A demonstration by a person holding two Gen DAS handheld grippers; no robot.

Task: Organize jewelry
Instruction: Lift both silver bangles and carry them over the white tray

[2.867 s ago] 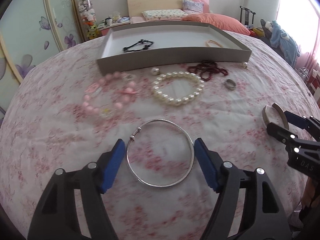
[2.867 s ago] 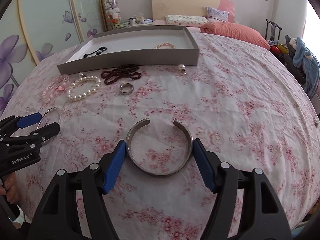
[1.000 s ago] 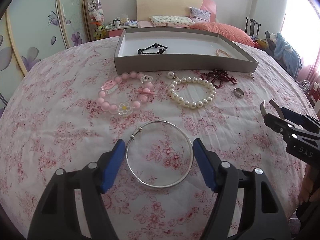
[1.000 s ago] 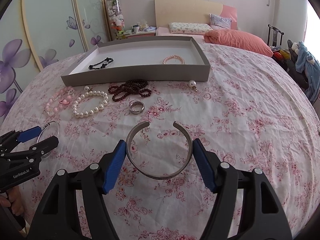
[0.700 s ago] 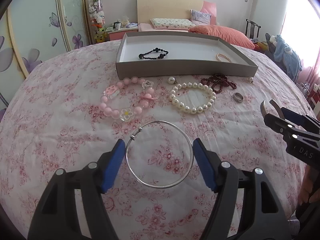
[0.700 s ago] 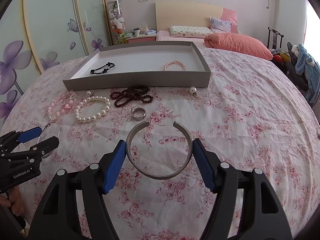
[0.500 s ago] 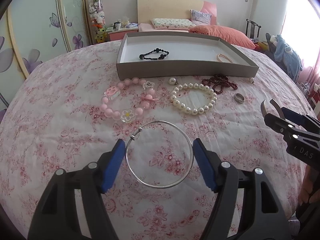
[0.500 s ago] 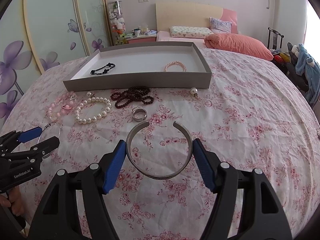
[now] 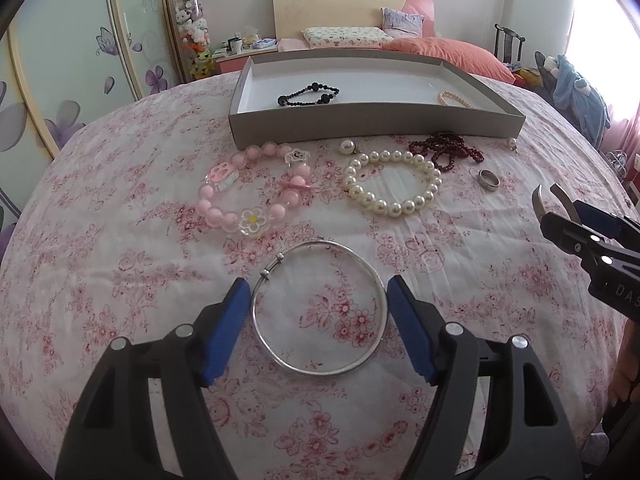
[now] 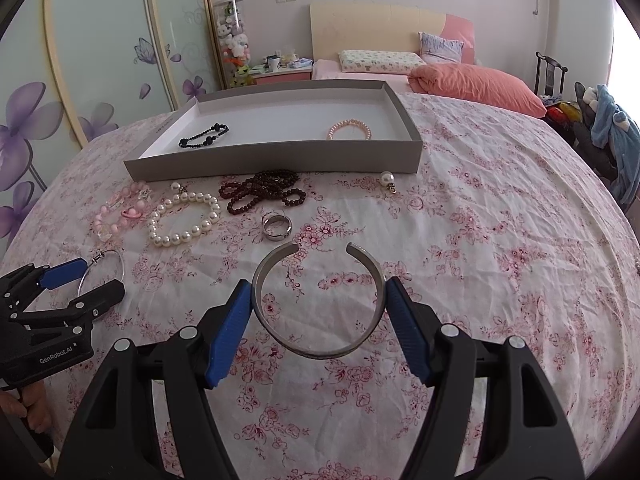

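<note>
My left gripper (image 9: 318, 310) clamps the thin bangle (image 9: 320, 307) above the cloth (image 9: 120, 260); my right gripper (image 10: 318, 314) clamps the open cuff (image 10: 319, 300). The tray (image 10: 276, 166) lies beyond the loose beads.

Blue pads on black arms for the left gripper (image 9: 318, 328) and the right gripper (image 10: 318, 330). Silver for the thin bangle (image 9: 320, 372) and the open cuff (image 10: 320, 350); silver also for the ring (image 10: 277, 227). White cloth (image 10: 500, 240) printed all over with small pink and red roses. Grey outside and white inside on the tray (image 10: 280, 162). Black beads (image 10: 203, 136) and pale pink pearls (image 10: 349, 124) in there. Dark red beads (image 10: 262, 192), cream-white pearls (image 9: 394, 206), and pink beads (image 9: 248, 196) with a white, yellow-centred flower charm. Pale green doors (image 10: 100, 52) with purple flowers.
</note>
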